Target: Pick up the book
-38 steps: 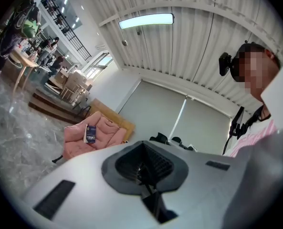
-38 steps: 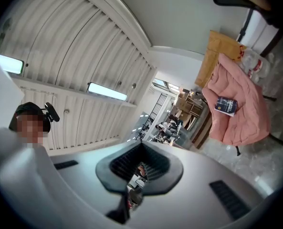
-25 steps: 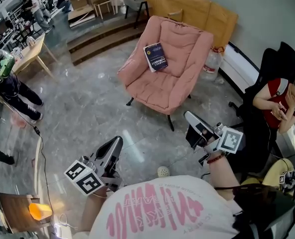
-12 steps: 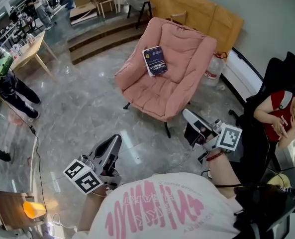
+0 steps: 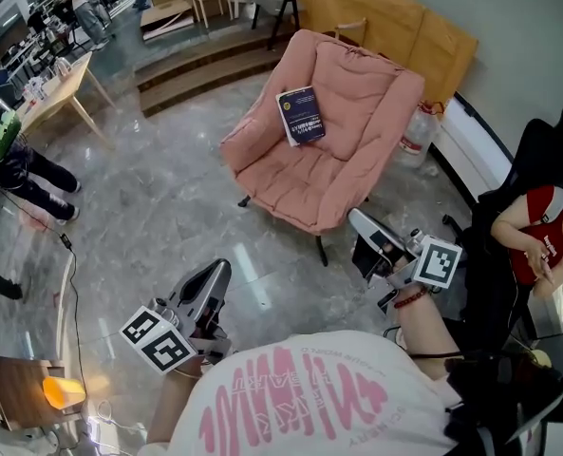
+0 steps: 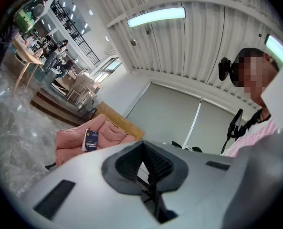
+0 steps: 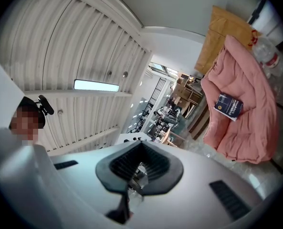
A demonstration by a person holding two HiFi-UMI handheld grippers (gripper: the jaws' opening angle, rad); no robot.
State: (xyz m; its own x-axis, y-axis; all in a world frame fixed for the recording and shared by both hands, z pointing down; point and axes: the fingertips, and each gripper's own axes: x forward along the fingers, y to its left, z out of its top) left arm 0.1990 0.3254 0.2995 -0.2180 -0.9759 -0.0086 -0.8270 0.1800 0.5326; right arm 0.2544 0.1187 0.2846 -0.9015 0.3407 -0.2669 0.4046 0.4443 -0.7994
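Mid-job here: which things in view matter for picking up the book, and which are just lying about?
For the job:
- book, on the pink armchair
- left tongs and right tongs, both shut and empty

Lying about:
- water bottle
- wooden steps
- wooden table
- cardboard sheets
- seated person in red

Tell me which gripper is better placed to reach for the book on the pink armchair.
Probably the right gripper: it sits close to the armchair, nearer the book. The left gripper hangs farther back over the floor. Both are shut and empty.
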